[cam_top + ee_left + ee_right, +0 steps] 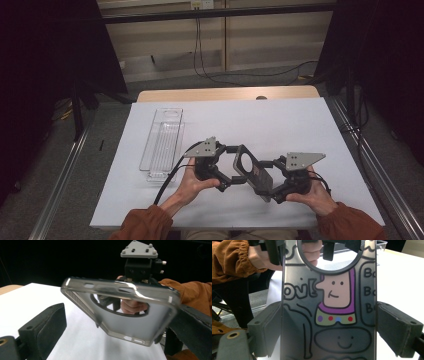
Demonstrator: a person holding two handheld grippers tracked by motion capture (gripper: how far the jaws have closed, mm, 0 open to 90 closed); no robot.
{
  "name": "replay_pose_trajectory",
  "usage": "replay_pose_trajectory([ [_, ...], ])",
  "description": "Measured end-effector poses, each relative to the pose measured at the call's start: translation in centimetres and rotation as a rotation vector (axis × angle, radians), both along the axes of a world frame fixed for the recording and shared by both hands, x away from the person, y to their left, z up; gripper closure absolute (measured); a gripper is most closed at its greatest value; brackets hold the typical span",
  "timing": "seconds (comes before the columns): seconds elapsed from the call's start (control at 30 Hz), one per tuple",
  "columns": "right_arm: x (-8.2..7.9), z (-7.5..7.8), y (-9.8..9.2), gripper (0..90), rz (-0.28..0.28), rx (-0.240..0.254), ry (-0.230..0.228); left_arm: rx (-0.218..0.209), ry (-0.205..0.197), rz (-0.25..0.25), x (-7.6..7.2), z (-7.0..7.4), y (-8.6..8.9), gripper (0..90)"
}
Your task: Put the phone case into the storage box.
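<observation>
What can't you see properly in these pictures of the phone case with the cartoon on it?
- Phone case: in the right gripper view the picture's bottom edge cuts off its lower end, so the drawing stops partway.
- Words on the case: too cut up by the case's sides to read whole.
- Left gripper: in the left gripper view one pad is apart from the case; the case hides the other.
- Clear tray: high view, contents too faint to tell.

Grey translucent phone case (252,172), cartoon print, held above table.
</observation>
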State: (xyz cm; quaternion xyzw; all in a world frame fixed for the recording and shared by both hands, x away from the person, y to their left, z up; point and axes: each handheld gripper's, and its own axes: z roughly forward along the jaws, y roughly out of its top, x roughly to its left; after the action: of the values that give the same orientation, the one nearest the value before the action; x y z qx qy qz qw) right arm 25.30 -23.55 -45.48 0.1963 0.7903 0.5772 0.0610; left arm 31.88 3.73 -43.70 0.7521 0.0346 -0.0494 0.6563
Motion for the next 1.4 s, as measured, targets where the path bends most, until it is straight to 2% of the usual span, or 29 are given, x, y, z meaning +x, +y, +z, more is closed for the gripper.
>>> replay_pose_trajectory([
  [0.23, -0.02, -0.03, 0.15, 12.4, 0.01, 0.001, -0.001, -0.012, 0.012, -0.017, -0.06, -0.02, -0.41, 1.6],
  [0.27, -0.02, -0.04, 0.21, 12.4, 0.016, 0.005, 0.001, -0.01, 0.014, -0.027, -0.13, -0.01, -0.51, 1.6],
  [0.3, -0.04, -0.03, 0.26, 12.3, 0.021, 0.002, -0.001, -0.005, -0.003, -0.029, -0.12, 0.02, -0.53, 1.6],
  [0.5, -0.13, -0.09, 0.46, 12.3, 0.032, 0.002, 0.007, -0.003, 0.006, -0.056, -0.26, 0.12, -0.76, 4.0],
  [0.57, -0.11, -0.09, 0.47, 12.3, 0.039, 0.007, 0.01, 0.0, 0.01, -0.051, -0.36, 0.11, -0.84, 4.6],
  [0.63, -0.12, -0.11, 0.46, 12.3, 0.04, 0.009, 0.015, -0.013, 0.013, -0.063, -0.32, 0.16, -0.88, 4.7],
  [0.77, -0.12, -0.14, 0.48, 12.4, 0.053, 0.015, 0.017, 0.006, 0.001, -0.083, -0.46, 0.43, -0.79, 3.3],
  [0.9, -0.06, -0.15, 0.45, 12.4, 0.071, 0.029, 0.031, 0.004, -0.003, -0.082, -0.53, 0.48, -0.76, 4.1],
  [0.97, 0.02, -0.23, 0.42, 12.4, 0.074, 0.031, 0.034, 0.016, -0.009, -0.105, -0.45, 0.5, -0.73, 4.1],
  [1.0, 0.01, -0.25, 0.41, 12.4, 0.073, 0.03, 0.034, 0.022, -0.017, -0.106, -0.37, 0.52, -0.66, 4.9],
  [1.03, -0.01, -0.25, 0.43, 12.4, 0.072, 0.028, 0.032, 0.011, -0.01, -0.092, -0.44, 0.49, -0.67, 6.4],
  [1.13, 0.01, -0.28, 0.46, 12.4, 0.08, 0.023, 0.031, 0.004, -0.002, -0.096, -0.33, 0.47, -0.63, 8.4],
  [1.27, 0.07, -0.41, 0.53, 12.4, 0.085, 0.011, 0.03, 0.021, -0.003, -0.103, -0.3, 0.45, -0.65, 9.5],
  [1.4, 0.14, -0.37, 0.45, 12.3, 0.071, 0.006, 0.021, 0.017, -0.002, -0.09, -0.25, 0.41, -0.67, 10.1],
])
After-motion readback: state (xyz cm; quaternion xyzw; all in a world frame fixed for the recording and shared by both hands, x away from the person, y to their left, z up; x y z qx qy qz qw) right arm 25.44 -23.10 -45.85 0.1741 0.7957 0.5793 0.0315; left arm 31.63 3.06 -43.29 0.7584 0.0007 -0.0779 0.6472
